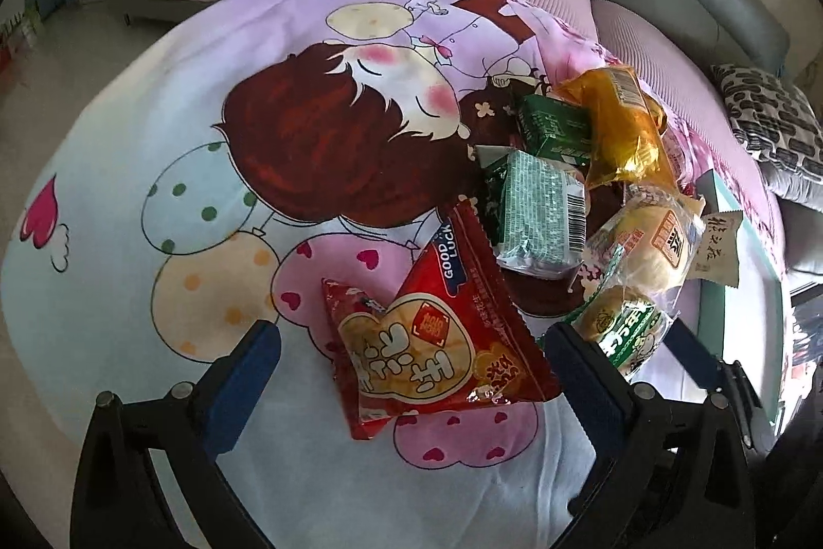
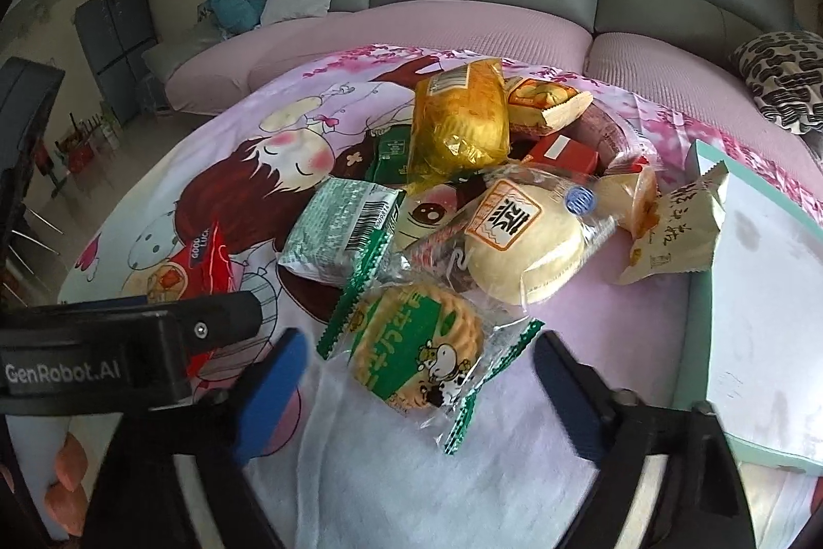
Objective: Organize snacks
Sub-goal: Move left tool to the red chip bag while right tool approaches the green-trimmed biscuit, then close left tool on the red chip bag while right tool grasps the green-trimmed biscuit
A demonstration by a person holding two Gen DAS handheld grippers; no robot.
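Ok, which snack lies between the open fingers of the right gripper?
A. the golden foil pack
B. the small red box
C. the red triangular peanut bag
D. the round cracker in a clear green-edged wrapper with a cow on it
D: the round cracker in its clear green-edged wrapper lies between the fingers of the right gripper, untouched by either pad.

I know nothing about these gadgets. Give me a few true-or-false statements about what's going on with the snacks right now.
1. The left gripper has its jaws open around the red triangular packet. True.
2. The right gripper is clamped on the golden bag. False: it is open, either side of the green-edged biscuit packet.
3. The snacks lie on a cartoon-print cloth. True.
4. The teal-rimmed tray is full of snacks. False: only the beige packet leans over its rim.
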